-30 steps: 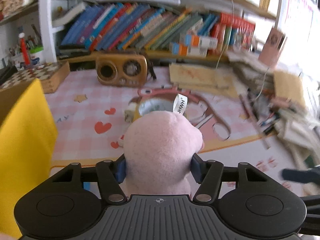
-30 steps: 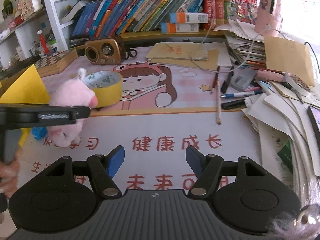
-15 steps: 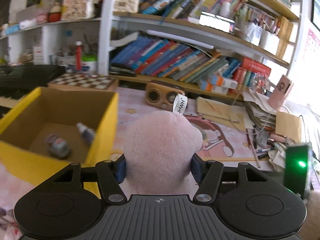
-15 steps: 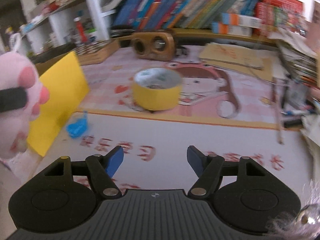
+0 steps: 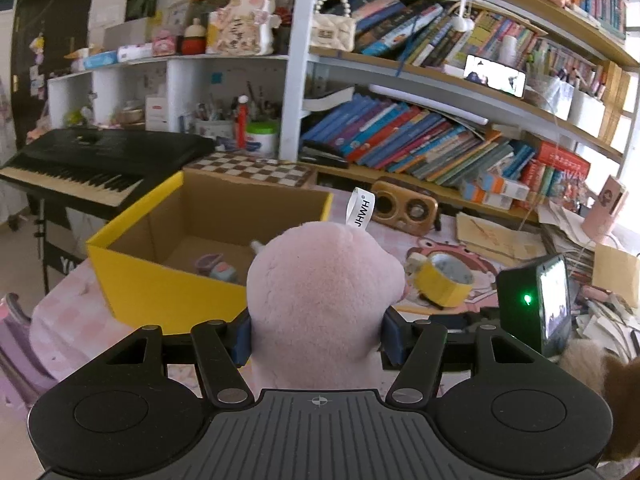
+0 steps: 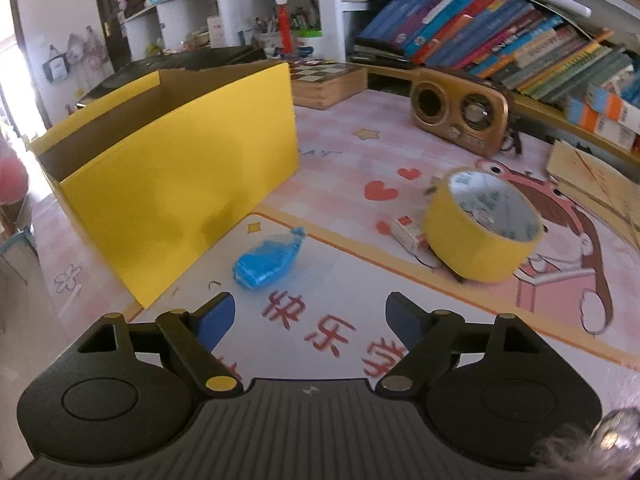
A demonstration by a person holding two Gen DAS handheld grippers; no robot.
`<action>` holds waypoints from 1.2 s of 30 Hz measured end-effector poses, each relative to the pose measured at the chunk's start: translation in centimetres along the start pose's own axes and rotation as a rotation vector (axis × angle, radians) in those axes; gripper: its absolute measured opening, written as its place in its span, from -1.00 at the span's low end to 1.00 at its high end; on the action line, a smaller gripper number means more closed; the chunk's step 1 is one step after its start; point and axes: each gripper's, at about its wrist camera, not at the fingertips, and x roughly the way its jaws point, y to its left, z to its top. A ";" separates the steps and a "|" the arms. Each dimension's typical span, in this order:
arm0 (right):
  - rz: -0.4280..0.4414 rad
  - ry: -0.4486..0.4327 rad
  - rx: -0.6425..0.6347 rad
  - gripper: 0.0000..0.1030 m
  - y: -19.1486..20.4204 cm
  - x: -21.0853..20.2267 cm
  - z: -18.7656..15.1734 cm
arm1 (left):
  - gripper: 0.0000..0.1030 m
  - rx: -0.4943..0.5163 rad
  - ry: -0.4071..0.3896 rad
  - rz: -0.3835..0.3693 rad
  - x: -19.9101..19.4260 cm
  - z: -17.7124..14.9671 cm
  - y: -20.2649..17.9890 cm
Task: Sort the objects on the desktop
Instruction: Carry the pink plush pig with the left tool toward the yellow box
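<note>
Pads (image 5: 242, 334) of the left tool (image 5: 316, 332) press both sides of a pink plush toy (image 5: 320, 300), held above the worktop (image 5: 60, 320); beyond it to the left sits an open yellow box (image 5: 160, 284). Right tool (image 6: 308, 320) has nothing between its jaws, which are opening; just ahead lies a blue wrapper (image 6: 266, 262), farther right a yellow tape roll (image 6: 480, 236).

Bright daylight glares from the right in the left wrist view; fisheye edges bend and darken, right wrist view slightly motion-blurred.
</note>
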 end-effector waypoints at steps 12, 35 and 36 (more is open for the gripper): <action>0.010 0.012 -0.091 0.64 2.6 4.3 1.5 | 0.18 -0.032 -0.010 0.058 -1.1 -0.3 1.8; -0.019 -0.094 0.025 -0.19 1.1 -1.1 0.8 | 0.18 0.002 -0.014 -0.042 -0.9 -0.2 0.7; -0.024 -0.101 0.033 -0.19 1.0 -1.8 0.6 | 0.18 0.002 -0.015 -0.052 -0.8 -0.3 0.6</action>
